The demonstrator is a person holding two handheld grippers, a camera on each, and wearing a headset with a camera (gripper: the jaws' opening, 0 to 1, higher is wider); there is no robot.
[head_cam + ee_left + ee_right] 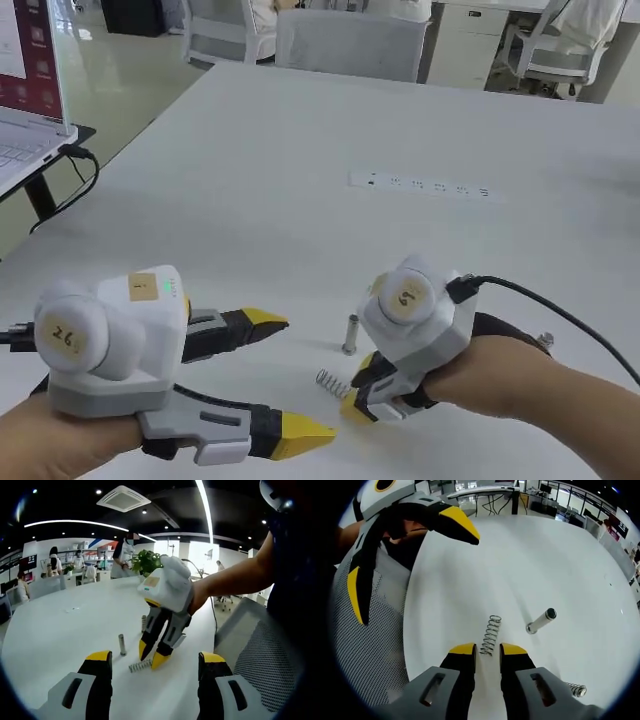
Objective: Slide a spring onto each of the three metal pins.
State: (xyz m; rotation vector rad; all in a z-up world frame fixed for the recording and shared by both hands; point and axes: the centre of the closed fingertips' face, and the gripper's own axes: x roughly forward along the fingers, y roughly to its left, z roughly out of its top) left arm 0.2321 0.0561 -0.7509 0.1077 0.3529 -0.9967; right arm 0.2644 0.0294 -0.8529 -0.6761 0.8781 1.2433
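The left gripper (305, 378) and right gripper (352, 402) are cased in white and grey, with black jaws tipped yellow. A round tag (68, 340) marked 26 is borne by the left, a black cable (560, 305) by the right.

White table (300, 150) carries spring (330, 382), upright pin (351, 334), power strip (425, 184).

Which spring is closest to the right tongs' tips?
The loose spring lying flat just ahead of the right tongs; the other spring sits farther off to their side.
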